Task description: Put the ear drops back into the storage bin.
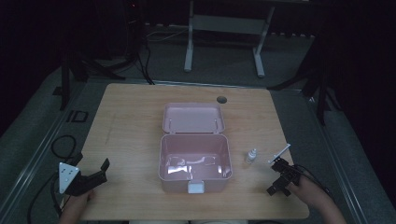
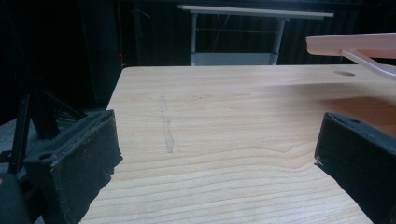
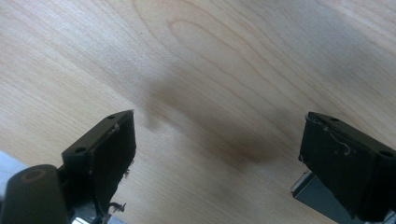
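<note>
High view overlooks table (image 1: pixel 130 116); tool views skim tabletop close.

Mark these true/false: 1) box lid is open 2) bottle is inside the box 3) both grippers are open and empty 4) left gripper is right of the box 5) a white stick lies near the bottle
1) True. The box has its lid swung back.
2) False. The bottle stands on the table, right of the box.
3) True. Left gripper and right gripper have jaws spread over bare wood.
4) False. It sits left of the box.
5) True. The stick lies just right of the bottle.
</note>
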